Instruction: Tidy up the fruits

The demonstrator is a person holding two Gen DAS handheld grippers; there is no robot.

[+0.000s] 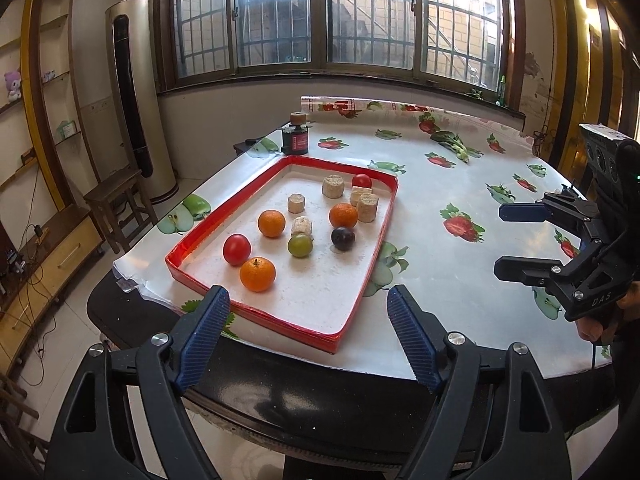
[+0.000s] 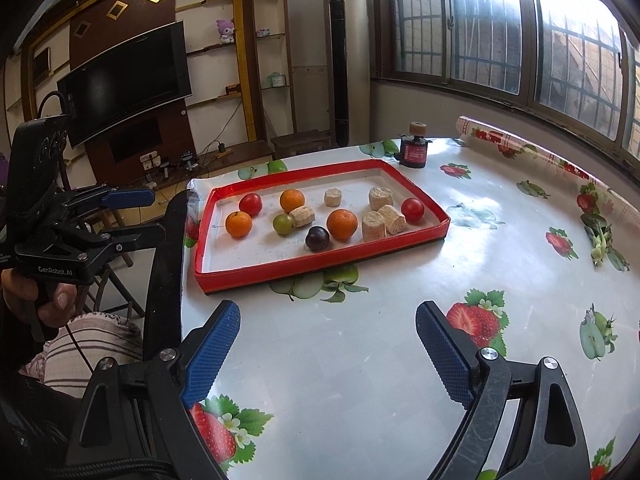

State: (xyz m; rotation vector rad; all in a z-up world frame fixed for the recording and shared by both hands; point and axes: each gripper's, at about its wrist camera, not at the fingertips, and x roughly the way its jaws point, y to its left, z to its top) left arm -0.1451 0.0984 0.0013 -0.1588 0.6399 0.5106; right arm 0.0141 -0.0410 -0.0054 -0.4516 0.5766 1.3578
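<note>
Nearest the lens, the left gripper is hovering released over the table edge, its blue ribbed pads framing nothing. Beyond it at twelve o'clock, the red-rimmed rectangular tray is holding three round oranges, red tomatoes, a dark plum and a green fruit. At three o'clock the right gripper is hanging released above the fruit-printed tablecloth.

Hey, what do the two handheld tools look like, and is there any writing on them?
Both are black frames with silver bolts and ribbed blue finger pads. The left tool reads "GenRobot.AI" and trails a black cable; the right tool is marked "DAS".
</note>
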